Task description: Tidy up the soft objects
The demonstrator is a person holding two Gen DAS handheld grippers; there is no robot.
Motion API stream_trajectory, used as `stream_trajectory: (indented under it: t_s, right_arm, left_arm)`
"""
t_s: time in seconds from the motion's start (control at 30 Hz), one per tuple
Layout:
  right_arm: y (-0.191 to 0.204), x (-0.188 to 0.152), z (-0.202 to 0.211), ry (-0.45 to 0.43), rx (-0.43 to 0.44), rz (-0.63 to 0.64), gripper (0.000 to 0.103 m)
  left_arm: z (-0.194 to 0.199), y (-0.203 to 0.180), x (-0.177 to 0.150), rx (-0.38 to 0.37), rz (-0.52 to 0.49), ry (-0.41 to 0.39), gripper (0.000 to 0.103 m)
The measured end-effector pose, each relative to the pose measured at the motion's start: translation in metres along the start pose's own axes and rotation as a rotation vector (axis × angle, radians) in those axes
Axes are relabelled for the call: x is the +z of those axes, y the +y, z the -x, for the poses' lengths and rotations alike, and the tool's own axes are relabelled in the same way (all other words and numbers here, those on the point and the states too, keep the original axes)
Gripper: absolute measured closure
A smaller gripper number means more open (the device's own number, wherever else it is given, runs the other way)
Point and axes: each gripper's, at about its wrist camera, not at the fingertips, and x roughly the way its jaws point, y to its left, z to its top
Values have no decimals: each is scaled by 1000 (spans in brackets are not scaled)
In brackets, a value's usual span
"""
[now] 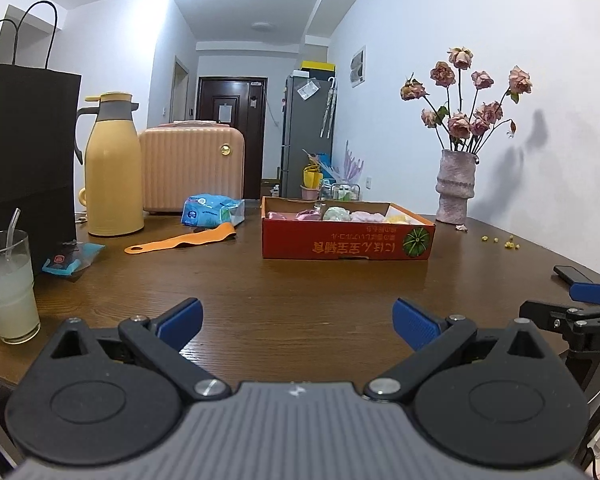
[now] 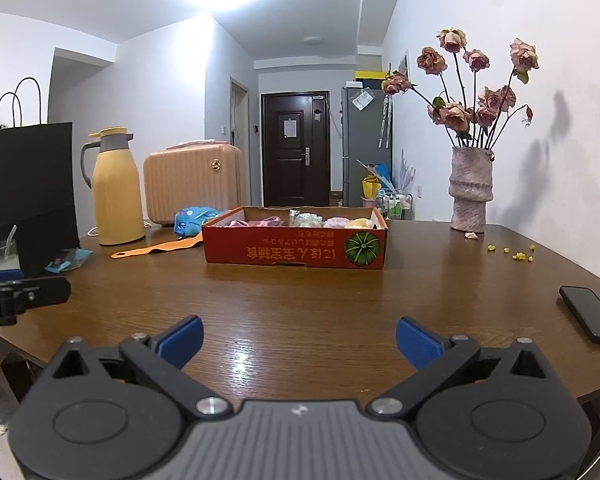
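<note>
Nearest thing in both views is the grippers themselves; the left gripper [image 1: 298, 322] has its blue pads spread wide over bare wood with nothing between them; the right gripper [image 2: 299, 340] looks the same, splayed all the way out and empty. Both hover low over the near edge of the brown table [image 1: 300, 284], side by side; you can spot the right one poking in at the edge of the left view.

A phone [image 2: 590, 312] lies off to the right; a glass of cloudy drink [image 1: 6, 284] sits at the left edge.

Mid-table is the red cardboard box [image 2: 296, 250], and the soft objects [image 2: 300, 221] are already inside it, pink, green and yellow bundles lined up in a row; can't tell exactly what they are from this low angle. An orange strap [image 1: 180, 242] and a blue packet [image 1: 212, 210] lie loose just left of the box.

Behind that: yellow thermos [image 1: 112, 168], pink suitcase [image 1: 192, 168], black bag, vase of dried roses [image 2: 471, 188].

My guess: either the sorting is basically done or it hasn't started; the next move calls for a long reach forward to the box, since nothing soft is within range here.
</note>
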Motion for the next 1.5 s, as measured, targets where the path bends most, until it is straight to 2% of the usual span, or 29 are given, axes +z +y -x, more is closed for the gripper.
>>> stream_trajectory:
  t_s: [1.5]
  right_arm:
    - [-1, -3, -3, 3, -11, -17, 0]
  left_arm:
    - [-3, 5, -1, -13, -11, 3, 0]
